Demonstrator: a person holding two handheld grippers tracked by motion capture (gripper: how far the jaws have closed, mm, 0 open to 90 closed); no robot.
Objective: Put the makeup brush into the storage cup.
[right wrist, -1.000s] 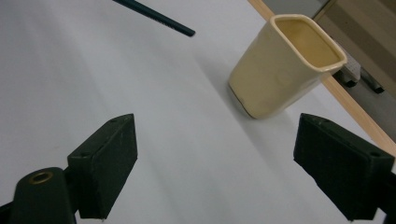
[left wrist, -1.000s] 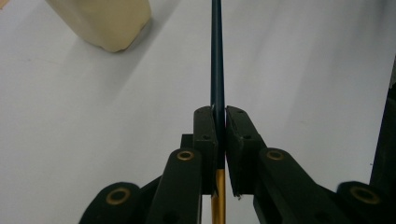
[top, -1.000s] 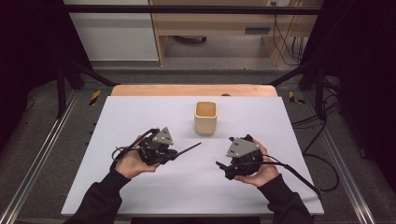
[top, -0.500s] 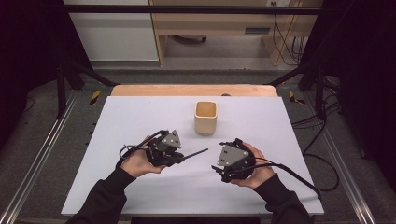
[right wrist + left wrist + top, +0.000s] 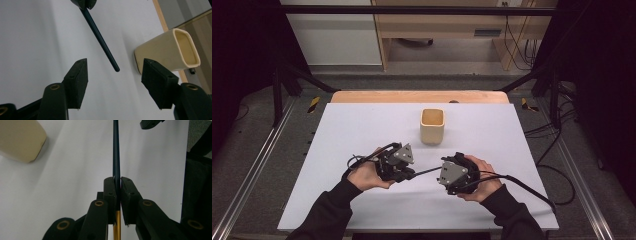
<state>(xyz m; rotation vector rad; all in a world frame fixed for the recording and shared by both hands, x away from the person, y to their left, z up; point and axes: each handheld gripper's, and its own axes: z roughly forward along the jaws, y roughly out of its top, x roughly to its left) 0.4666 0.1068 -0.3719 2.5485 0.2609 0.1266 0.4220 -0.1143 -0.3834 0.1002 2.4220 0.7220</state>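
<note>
My left gripper (image 5: 410, 173) (image 5: 118, 182) is shut on a thin dark pen (image 5: 427, 171) (image 5: 116, 150) with a gold rear end, which points right across the white table sheet (image 5: 362, 130). The right gripper (image 5: 443, 175) (image 5: 114, 65) faces it, open. Its jaws have just been closing, and the pen's tip (image 5: 116, 69) lies just between them without touching either pad. A cream square cup (image 5: 432, 125) (image 5: 170, 50) (image 5: 20, 140) stands upright behind both grippers. The left gripper (image 5: 83, 3) appears at the top of the right gripper view.
A wooden strip (image 5: 417, 96) runs along the table's far edge. Metal rails (image 5: 257, 170) flank both sides. A black cable (image 5: 527, 187) trails right from the right gripper. Cabinets and cables lie on the floor beyond.
My left hand has carried the pen to the right. The right gripper has turned to face left, and the pen's tip now reaches its jaws.
</note>
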